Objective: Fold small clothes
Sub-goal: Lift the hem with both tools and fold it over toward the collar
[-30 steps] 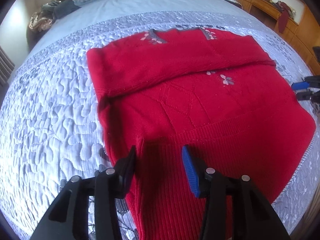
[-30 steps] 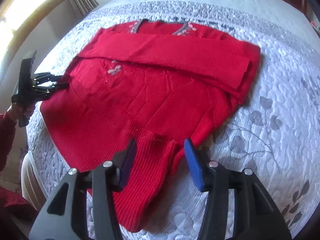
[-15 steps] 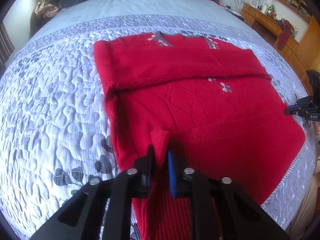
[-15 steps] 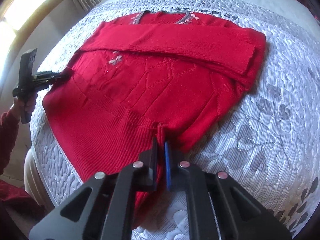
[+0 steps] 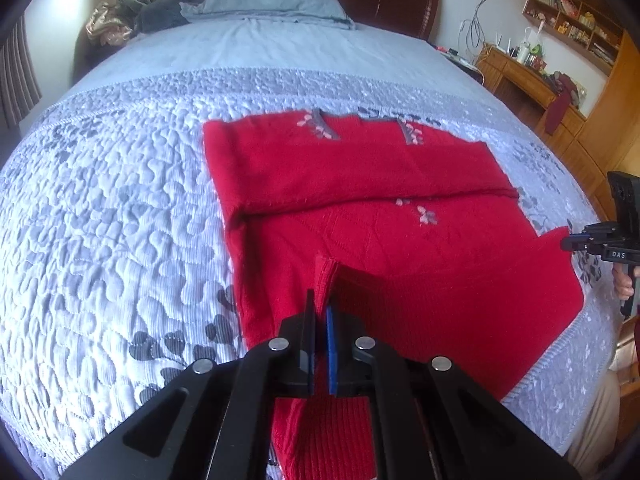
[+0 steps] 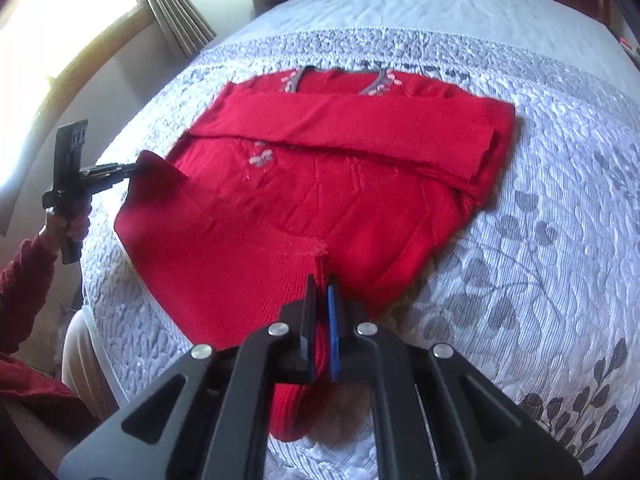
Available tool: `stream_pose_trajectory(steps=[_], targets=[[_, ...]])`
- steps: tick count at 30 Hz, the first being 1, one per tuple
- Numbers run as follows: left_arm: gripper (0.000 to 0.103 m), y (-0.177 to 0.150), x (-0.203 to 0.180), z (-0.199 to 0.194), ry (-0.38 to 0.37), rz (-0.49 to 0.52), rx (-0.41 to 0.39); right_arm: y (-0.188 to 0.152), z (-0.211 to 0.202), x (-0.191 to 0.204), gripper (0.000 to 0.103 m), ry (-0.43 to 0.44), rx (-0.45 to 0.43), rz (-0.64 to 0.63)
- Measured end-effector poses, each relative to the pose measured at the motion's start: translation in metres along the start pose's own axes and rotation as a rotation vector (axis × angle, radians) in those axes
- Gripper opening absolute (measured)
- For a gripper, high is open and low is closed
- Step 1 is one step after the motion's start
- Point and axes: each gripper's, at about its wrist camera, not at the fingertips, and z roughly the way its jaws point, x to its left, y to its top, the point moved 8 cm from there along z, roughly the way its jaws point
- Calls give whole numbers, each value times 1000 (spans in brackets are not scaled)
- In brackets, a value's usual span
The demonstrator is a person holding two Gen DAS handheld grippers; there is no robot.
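Note:
A red knitted sweater [image 5: 360, 184] lies on the quilted bed, its sleeves folded across the chest; it also shows in the right wrist view [image 6: 340, 184]. My left gripper [image 5: 320, 312] is shut on the ribbed hem at the sweater's near left corner and lifts it. My right gripper [image 6: 321, 292] is shut on the hem at the near right corner, raised off the bed. Each gripper shows in the other's view: the right one [image 5: 568, 242] and the left one [image 6: 134, 168], both pinching red fabric.
A grey-white quilt [image 5: 112, 240] covers the bed, with a grey pillow [image 5: 272, 0] and a dark headboard behind. A wooden desk with shelves [image 5: 536, 72] stands right. A window with curtains [image 6: 168, 4] is left of the bed.
Both grippers went from open over the hem to shut on it, then lifted the bottom corners of the sweater off the bed and drew back.

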Motion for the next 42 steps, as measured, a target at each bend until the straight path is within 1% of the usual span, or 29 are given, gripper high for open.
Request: stream_pose_trajectory(steps=[2,4,8,10,12,14,15,16,18,19,21,22,23,25,26,28,30,32,33,34,35,37,39,41,42], targets=[[4,9,-1,-4,-4,-16,-21,8,-6,0,3,31,-28,17],[4,21,0,-6,3,-27,-39,17,-11,-3,4,45,-47,31],[4,57,11,-4,40,-45,-75,47,-16,-21,3,13,-69,56],[4,83,23,-1,45,-89,-100,68,-20,-38,3,-10,-88,85],[4,110,36,5,51,-137,-124,92,-23,-56,3,-15,-112,126],[4,136,49,17,86,-155,-138,117,-22,-77,3,-29,-126,166],[4,153,57,28,98,-170,-131,128,-19,-86,3,-30,-129,181],[4,165,62,37,116,-175,-128,145,-13,-99,3,-38,-129,200],[4,188,70,55,150,-179,-128,166,-2,-116,3,-56,-127,223],[4,197,74,65,165,-177,-125,180,7,-128,3,-81,-123,234],[4,212,80,85,179,-191,-115,196,23,-144,3,-109,-108,258],[4,215,83,97,197,-189,-96,201,33,-153,3,-128,-96,270],[4,215,85,109,209,-190,-77,203,42,-157,3,-138,-87,280],[4,208,90,143,254,-182,-8,204,64,-171,3,-173,-50,298],[4,202,92,153,266,-181,18,201,76,-177,3,-189,-25,310],[5,187,100,179,322,-169,84,192,99,-186,4,-229,29,308],[7,182,99,187,350,-135,79,183,113,-189,4,-257,67,295],[7,182,96,184,353,-116,78,177,118,-190,6,-271,71,286],[13,181,95,180,350,-109,89,175,115,-190,10,-261,63,296],[23,180,94,175,353,-104,97,174,112,-191,17,-254,63,310],[28,179,94,167,356,-97,98,174,104,-190,21,-246,54,323],[36,171,92,141,350,-93,94,170,85,-183,21,-239,53,324],[43,151,94,116,331,-138,129,150,68,-168,22,-228,87,307],[43,119,93,95,304,-182,182,117,54,-147,31,-210,135,300],[43,99,92,86,298,-198,218,99,50,-136,32,-202,168,309]])
